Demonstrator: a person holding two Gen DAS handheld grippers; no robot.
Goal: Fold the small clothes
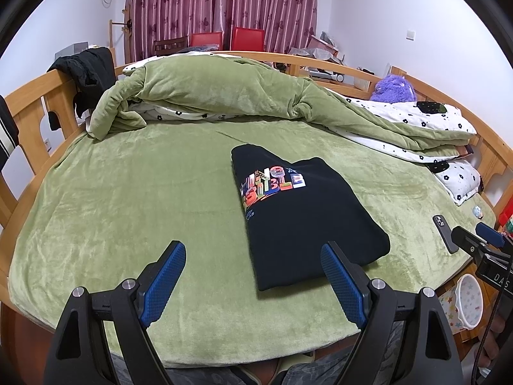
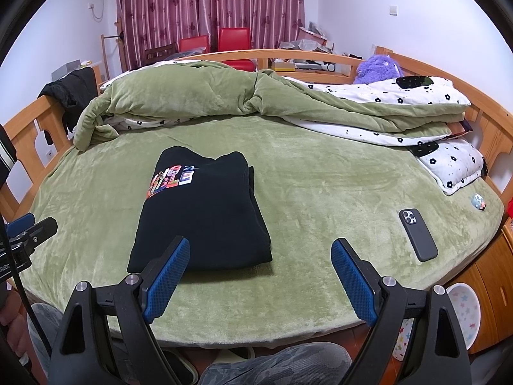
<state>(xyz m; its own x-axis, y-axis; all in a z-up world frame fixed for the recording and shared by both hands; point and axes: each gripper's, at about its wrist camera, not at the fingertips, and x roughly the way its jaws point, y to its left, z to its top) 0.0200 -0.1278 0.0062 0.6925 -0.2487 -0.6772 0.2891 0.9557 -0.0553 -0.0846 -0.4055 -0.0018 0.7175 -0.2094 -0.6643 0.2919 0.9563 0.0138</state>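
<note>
A black garment with a colourful letter print [image 1: 298,211] lies folded into a flat rectangle on the green bed cover; it also shows in the right wrist view [image 2: 205,211]. My left gripper [image 1: 253,256] is open and empty above the near edge of the bed, its right finger beside the garment's near corner. My right gripper [image 2: 259,253] is open and empty, held above the near bed edge just right of the garment. The right gripper's tip shows at the far right of the left wrist view [image 1: 477,237].
A dark phone [image 2: 417,235] lies on the green cover [image 2: 320,176] to the right. A rolled green duvet [image 2: 198,96] and flowered pillows [image 2: 455,166] lie at the back. A wooden bed frame [image 1: 29,102] surrounds the mattress. A small figurine [image 2: 478,200] sits near the right edge.
</note>
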